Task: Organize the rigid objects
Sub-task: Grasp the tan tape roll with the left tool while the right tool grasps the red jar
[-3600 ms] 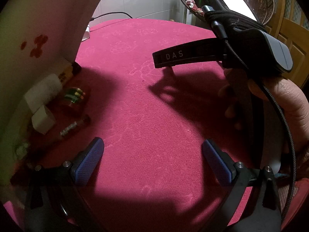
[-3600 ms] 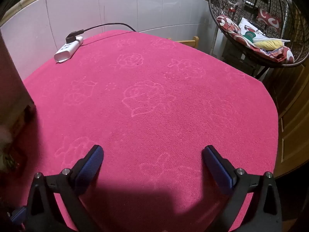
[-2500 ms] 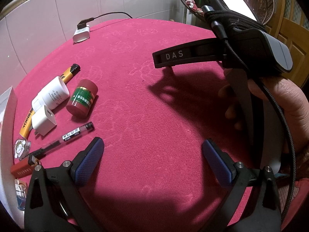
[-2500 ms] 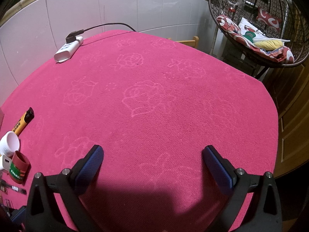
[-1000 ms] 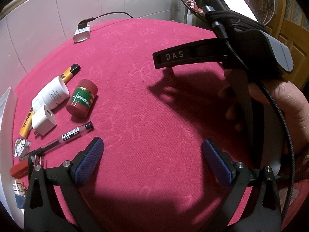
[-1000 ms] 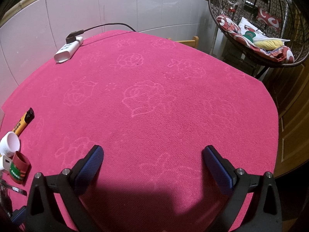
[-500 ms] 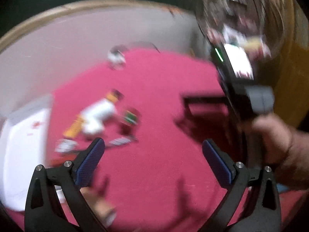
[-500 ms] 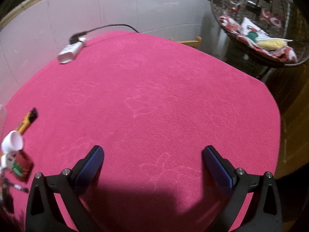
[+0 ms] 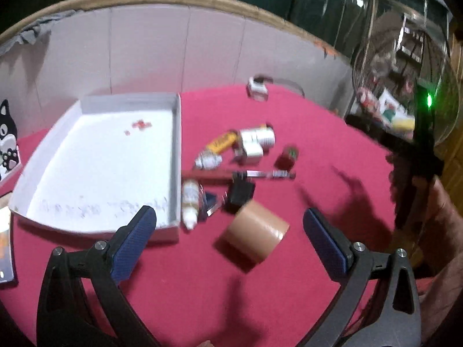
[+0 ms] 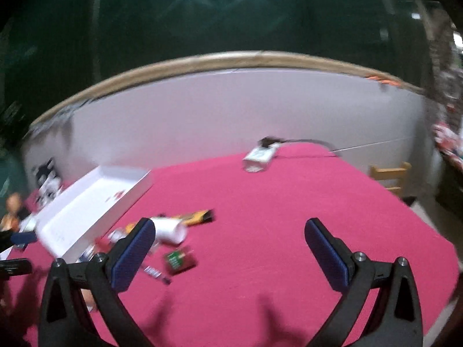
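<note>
The shallow white cardboard tray (image 9: 98, 156) lies on the left part of the table (image 9: 318, 150), which is covered in a pink cloth, and it holds nothing but a few small red marks, so by the look of it the sorting has not begun. All the loose rigid things lie in a cluster just beside the tray's right wall: a brown cylindrical roll (image 9: 253, 235) nearest the camera, a small white dropper bottle (image 9: 190, 201) against the wall, a black binder clip (image 9: 240, 192), a thin clear pen (image 9: 269, 175) lying crosswise, a small dark red jar with a green label (image 9: 286, 156), a white pill bottle on its side (image 9: 257, 137), a white cube-shaped plug (image 9: 250, 151) touching it, and a yellow tube with a black cap (image 9: 221, 143). Everything is blurred, so finer detail is uncertain. The left hand-held gripper (image 9: 228, 241) hovers above the roll with its jaws spread wide and empty. The right hand-held gripper (image 10: 228, 245) is likewise spread wide and empty, above bare cloth well right of the cluster. Every item is yet to be moved into the tray.
</note>
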`<state>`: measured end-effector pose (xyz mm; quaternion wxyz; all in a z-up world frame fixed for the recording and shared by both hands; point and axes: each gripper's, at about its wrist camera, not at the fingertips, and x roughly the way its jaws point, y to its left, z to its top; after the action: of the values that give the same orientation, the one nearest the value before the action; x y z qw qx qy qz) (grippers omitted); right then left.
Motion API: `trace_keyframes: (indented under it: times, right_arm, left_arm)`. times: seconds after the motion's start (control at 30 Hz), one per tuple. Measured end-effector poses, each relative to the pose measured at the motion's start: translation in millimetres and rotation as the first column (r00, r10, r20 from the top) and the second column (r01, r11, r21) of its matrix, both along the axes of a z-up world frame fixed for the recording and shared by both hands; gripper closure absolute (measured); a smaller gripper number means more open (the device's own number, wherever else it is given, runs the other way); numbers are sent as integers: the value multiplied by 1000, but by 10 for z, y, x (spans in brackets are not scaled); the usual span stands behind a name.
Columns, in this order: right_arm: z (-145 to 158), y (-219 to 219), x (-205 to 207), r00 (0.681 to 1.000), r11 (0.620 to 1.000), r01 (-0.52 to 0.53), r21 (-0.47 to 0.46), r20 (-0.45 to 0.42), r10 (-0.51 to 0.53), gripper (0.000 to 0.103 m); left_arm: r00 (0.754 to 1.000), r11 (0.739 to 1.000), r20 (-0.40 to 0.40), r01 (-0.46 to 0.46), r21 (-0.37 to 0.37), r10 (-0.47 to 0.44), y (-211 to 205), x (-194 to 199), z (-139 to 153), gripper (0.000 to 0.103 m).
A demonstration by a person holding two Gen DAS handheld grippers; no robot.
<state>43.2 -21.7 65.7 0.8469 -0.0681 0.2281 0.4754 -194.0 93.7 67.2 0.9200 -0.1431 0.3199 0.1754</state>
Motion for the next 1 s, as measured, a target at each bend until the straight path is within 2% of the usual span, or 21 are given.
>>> trace_keyframes:
  times: [0.1, 0.2, 0.33, 0.5, 0.57, 0.73, 0.8, 0.83, 0.87, 0.9, 1.0]
  right_arm:
    - [-120, 233, 16, 997, 995, -69, -67, -21, 68, 0]
    - [-253, 329, 49, 989, 981, -137, -139, -73, 128, 0]
    - [-356, 478, 6, 980, 962, -190, -194, -100, 173, 5]
    - [-470, 654, 21, 969, 944, -231, -236, -149, 199, 19]
    - [-515, 728, 16, 962, 934, -253, -254, -169, 215, 34]
    - [-606, 838, -15, 955, 920, -277, -278, -187, 231, 37]
    - [-638, 865, -24, 952, 912, -287, -292, -193, 238, 45]
    - [-662, 884, -24, 951, 907, -289, -306, -196, 237, 55]
    - [-672, 887, -24, 954, 907, -285, -312, -189, 234, 58]
    - [-665, 886, -19, 954, 906, -283, -313, -186, 234, 59]
    - [-656, 859, 10, 954, 911, -279, -304, -198, 226, 60]
  left_arm:
    - [997, 998, -53, 62, 23, -60, -166, 179, -143, 1]
    - [988, 991, -115, 115, 61, -107, -289, 368, -256, 5]
    - [982, 989, -157, 118, 89, -103, -289, 501, -321, 5]
    - [981, 990, -177, 99, 99, -80, -234, 563, -358, 6]
    - [980, 991, -184, 98, 97, -79, -219, 590, -381, 11]
    - [976, 992, -204, 92, 86, -73, -192, 630, -461, 13]
    - [974, 992, -211, 98, 79, -80, -191, 646, -480, 22]
    - [973, 992, -216, 101, 76, -82, -195, 653, -491, 26]
    - [971, 992, -223, 104, 72, -86, -199, 661, -508, 27]
    - [970, 992, -228, 107, 71, -88, -207, 671, -527, 34]
    - [971, 991, -225, 107, 77, -88, -226, 664, -531, 35]
